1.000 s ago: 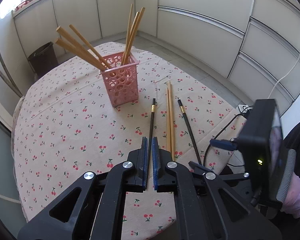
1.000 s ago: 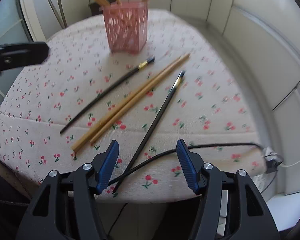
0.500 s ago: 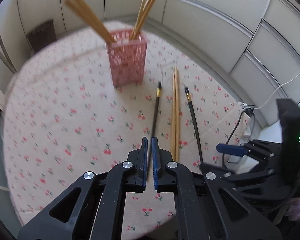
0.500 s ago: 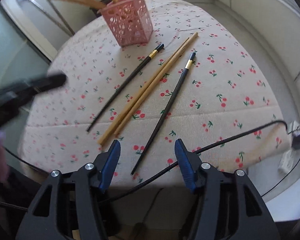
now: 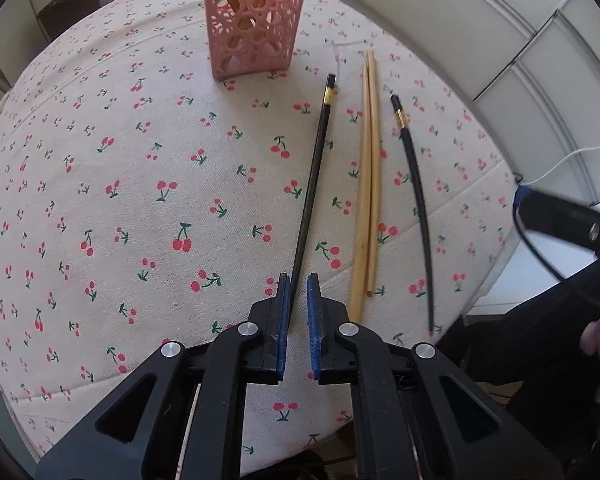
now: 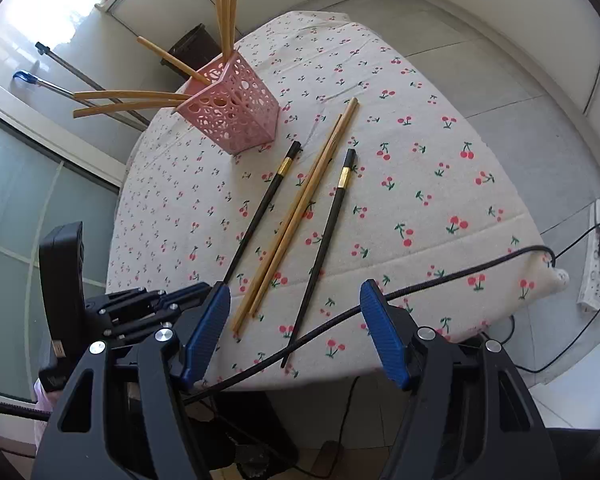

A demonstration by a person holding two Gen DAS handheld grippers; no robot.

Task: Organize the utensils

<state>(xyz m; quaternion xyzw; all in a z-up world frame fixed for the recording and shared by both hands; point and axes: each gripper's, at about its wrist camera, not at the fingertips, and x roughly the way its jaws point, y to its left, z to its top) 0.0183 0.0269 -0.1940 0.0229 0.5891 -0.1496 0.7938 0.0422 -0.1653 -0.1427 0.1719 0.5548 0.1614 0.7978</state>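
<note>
A pink perforated holder (image 5: 256, 20) (image 6: 234, 114) with several wooden chopsticks stands at the far side of the cherry-print tablecloth (image 5: 140, 184). On the cloth lie a black chopstick (image 5: 312, 184) (image 6: 260, 212), two wooden chopsticks (image 5: 368, 184) (image 6: 300, 208) and a second black chopstick (image 5: 416, 200) (image 6: 324, 240). My left gripper (image 5: 296, 284) is low over the near tip of the first black chopstick, its jaws a narrow gap apart with the tip between them. My right gripper (image 6: 296, 312) is wide open and empty, near the table's front edge.
A black cable (image 6: 420, 284) runs across the front edge of the table, over the near end of the second black chopstick. A power strip (image 6: 598, 260) lies on the floor at the right. A dark bin (image 5: 68, 10) stands behind the table.
My left gripper has moved forward and down to the near tip of the first black chopstick, and its jaws have parted slightly. My right gripper has shifted its view leftward and stays open.
</note>
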